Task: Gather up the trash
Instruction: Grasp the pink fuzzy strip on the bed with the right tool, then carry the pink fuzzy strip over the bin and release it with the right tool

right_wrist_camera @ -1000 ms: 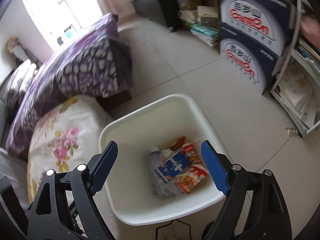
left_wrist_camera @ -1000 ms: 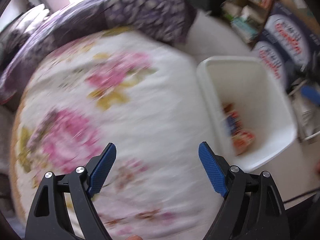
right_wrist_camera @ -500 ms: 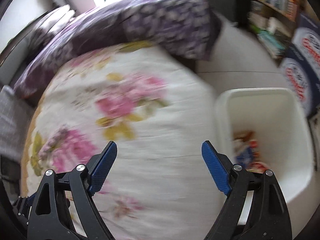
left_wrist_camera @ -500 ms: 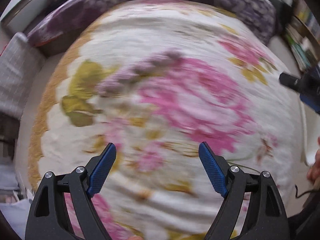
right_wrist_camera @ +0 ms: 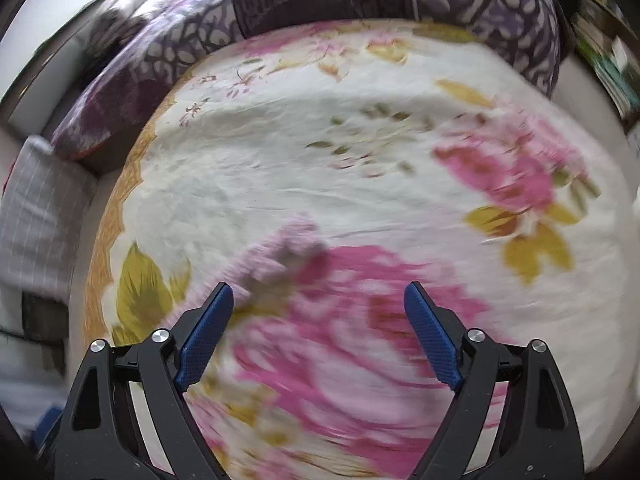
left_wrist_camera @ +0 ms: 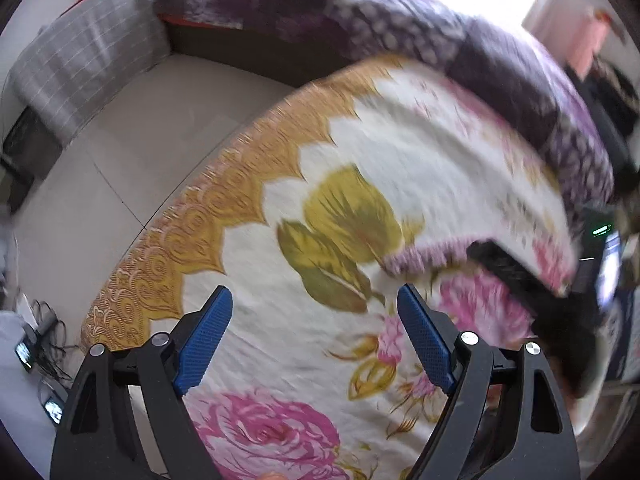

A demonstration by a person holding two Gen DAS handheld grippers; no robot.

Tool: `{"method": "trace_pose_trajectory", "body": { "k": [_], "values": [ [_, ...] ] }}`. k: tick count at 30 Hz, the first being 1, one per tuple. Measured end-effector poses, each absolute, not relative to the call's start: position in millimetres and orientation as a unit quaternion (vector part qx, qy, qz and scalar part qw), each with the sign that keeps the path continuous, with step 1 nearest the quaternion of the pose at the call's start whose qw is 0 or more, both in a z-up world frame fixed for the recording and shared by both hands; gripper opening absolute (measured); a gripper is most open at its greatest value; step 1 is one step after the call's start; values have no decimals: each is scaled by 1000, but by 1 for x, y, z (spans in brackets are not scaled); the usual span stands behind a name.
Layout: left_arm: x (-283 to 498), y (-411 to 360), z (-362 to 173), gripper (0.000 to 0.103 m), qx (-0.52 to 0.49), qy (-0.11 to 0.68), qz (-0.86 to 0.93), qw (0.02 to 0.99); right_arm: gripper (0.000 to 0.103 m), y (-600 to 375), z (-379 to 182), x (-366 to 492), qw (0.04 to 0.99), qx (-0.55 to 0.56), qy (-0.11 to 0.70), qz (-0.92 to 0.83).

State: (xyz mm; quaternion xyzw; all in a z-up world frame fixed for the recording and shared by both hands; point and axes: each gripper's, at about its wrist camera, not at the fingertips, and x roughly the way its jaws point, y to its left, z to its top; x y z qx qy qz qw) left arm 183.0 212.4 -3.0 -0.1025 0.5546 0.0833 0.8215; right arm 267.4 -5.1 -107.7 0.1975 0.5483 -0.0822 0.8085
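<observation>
Searching step. Left tongs (left_wrist_camera: 314, 338) and right tongs (right_wrist_camera: 318, 336) spread, empty, over flowered blanket (right_wrist_camera: 360, 168). No trash visible here. Next: scan bed, find piece, descend.

Motion blur smears the floral blanket (left_wrist_camera: 400, 184) across its right half in the left wrist view, and its pink rose (right_wrist_camera: 360, 320) in the right wrist view. A dark blurred shape (left_wrist_camera: 520, 280) at the blanket's right edge cannot be identified. Small glowing devices (left_wrist_camera: 24, 354) with cables on the floor are too small to tell. The bookshelf (right_wrist_camera: 608, 56) is cut off by the frame edge and blurred.
</observation>
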Motion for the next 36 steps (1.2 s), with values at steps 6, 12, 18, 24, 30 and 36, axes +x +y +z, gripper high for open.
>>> {"method": "trace_pose_trajectory", "body": {
  "k": [6,12,18,24,30,36],
  "values": [
    [187,232,9,82,-148,542,72,824,97,40,-117,286,819,114,542,-151],
    [189,237,12,82,-158,541,61,824,95,55,-118,269,843,38,531,-80],
    [189,234,13,82,-166,541,51,823,49,34,-106,229,848,-24,527,42],
    [192,211,7,82,-155,555,29,817,26,1,-98,197,835,-14,545,70],
    [193,178,4,82,-118,561,18,819,25,-26,-88,168,839,4,541,52],
    [194,147,3,82,-93,565,10,820,25,-55,-55,151,859,14,511,35]
  ]
}}
